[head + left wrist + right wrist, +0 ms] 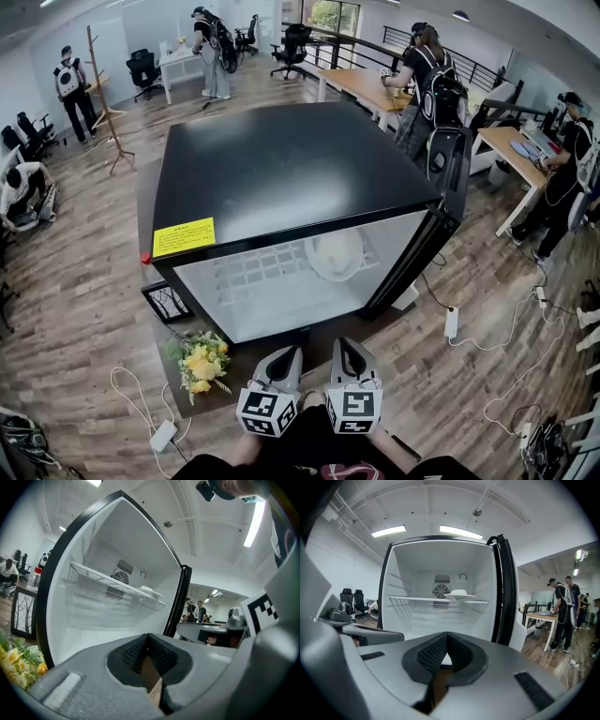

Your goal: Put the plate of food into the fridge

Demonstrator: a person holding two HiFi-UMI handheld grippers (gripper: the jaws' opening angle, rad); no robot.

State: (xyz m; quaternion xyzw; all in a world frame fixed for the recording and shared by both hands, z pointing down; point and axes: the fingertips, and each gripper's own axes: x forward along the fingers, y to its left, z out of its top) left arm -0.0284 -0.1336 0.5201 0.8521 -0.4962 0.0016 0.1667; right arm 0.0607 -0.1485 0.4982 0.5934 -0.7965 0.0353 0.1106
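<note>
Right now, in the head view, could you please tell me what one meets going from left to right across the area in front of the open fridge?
white power adapter → yellow flowers → left gripper → right gripper → white power strip

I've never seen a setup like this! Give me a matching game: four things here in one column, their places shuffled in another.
1 plate
2 yellow sticker
3 flowers
4 fridge door

A on the fridge's black top
B on the wire shelf inside
C swung open at the right
D in front of the fridge, at the left

Pairs: 1-B, 2-A, 3-D, 4-C
</note>
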